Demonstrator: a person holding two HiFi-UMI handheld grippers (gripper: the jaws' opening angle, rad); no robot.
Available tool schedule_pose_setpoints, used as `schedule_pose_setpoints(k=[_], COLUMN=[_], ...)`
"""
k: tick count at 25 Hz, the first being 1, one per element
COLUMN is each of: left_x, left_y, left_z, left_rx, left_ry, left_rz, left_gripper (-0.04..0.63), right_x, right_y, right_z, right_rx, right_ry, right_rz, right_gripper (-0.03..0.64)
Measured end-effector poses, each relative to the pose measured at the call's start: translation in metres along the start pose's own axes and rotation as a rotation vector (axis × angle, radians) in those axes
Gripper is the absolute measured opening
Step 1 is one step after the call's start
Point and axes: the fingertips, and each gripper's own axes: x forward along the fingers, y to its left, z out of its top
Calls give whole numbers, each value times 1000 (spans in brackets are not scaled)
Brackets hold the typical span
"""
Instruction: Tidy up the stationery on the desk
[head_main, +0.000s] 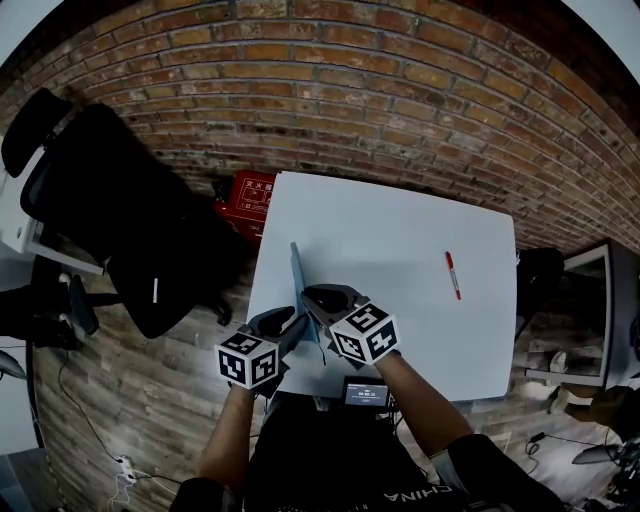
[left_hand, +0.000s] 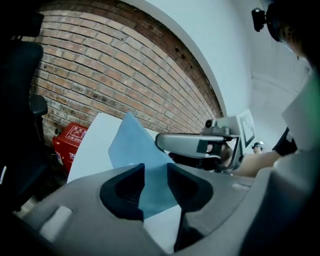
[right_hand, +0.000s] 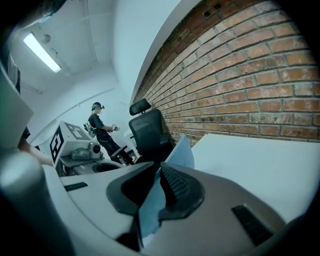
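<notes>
Pinching the blue sheet upright over the near left of the desk with the right gripper, jaws clamped on its lower edge. Straddling the same sheet with the left gripper, jaws standing apart, pads not pressing. Judging it light, thin, floppy and probably slick: best taking hold low, close beside the right grip. Red pen lying well apart, right.

Grey grippers, marker cubes, black shirt
</notes>
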Motion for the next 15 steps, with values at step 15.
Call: schedule_pose_setpoints(k=[15], left_x=[2], left_y=[-28], left_z=[-4], left_rx=[68], left_ry=[162], left_rz=[94], left_gripper=[163], right_x=[7], right_y=[10], right_z=[2], right_rx=[-41], right_ry=[22], right_rz=[27], right_gripper=[48])
